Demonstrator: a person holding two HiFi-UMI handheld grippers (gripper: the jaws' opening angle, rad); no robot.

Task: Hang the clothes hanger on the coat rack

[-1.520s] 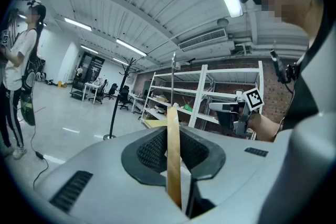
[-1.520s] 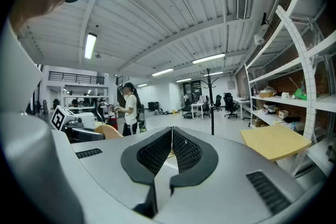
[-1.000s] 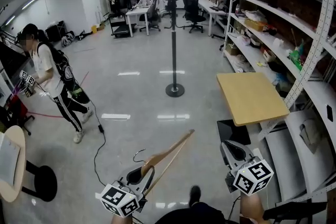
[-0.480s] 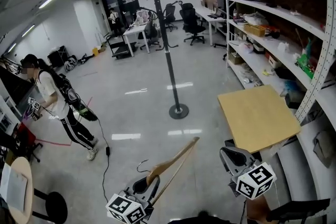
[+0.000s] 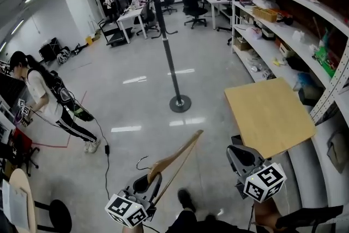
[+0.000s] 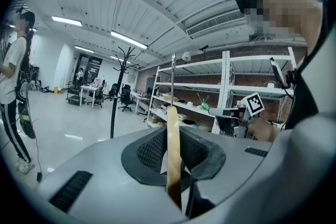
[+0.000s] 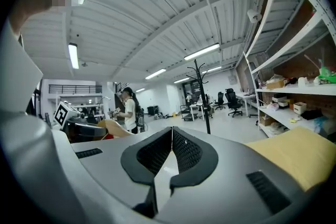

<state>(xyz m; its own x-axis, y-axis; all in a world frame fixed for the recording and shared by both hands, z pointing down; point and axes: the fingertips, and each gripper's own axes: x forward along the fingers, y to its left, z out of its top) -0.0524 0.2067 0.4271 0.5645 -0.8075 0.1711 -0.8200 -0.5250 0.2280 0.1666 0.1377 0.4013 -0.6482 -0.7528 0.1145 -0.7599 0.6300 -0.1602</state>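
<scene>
A wooden clothes hanger [image 5: 175, 155] with a dark wire hook juts forward and up from my left gripper [image 5: 151, 183], which is shut on its lower end. In the left gripper view the hanger [image 6: 173, 155] stands edge-on between the pads. The black coat rack [image 5: 163, 35] stands on a round base [image 5: 180, 102] on the grey floor ahead, well beyond both grippers; it also shows as the coat rack [image 6: 118, 92] and the coat rack [image 7: 202, 97]. My right gripper [image 5: 238, 154] is held low at the right, shut, with nothing between its pads [image 7: 181, 152].
A light wooden table [image 5: 270, 114] stands just ahead of the right gripper, with long white shelves [image 5: 283, 24] behind it. A person [image 5: 46, 95] stands at the left; a black cable [image 5: 103, 144] lies on the floor. A round table [image 5: 22, 204] and stool [image 5: 54, 215] sit lower left.
Both grippers have travelled forward across the room with me, and the coat rack and wooden table now loom larger. The hanger stays held in the left gripper the same way.
</scene>
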